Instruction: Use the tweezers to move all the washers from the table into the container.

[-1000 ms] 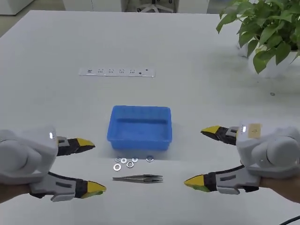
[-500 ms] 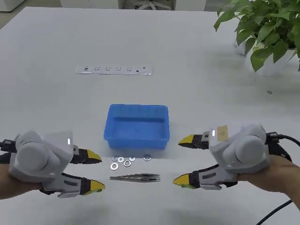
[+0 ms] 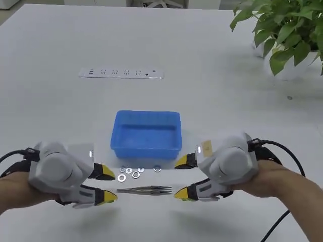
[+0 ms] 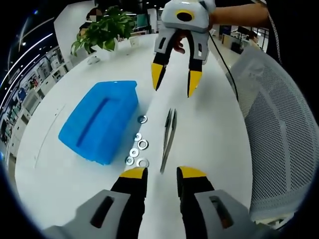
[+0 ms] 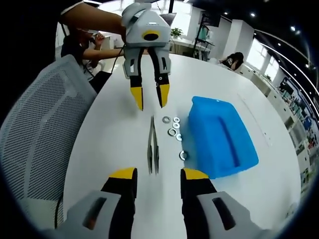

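Jaws apart, the left hand-held gripper (image 3: 112,185) and right hand-held gripper (image 3: 176,179) flank the tweezers (image 3: 145,190), probably best clamped mid-length, clear of the washers (image 3: 132,172).

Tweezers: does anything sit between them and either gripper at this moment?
Nothing visible does. The tweezers lie on bare table, between the open left gripper and the open right gripper. The washers sit beside the tweezers on the container side, off both approach lines.
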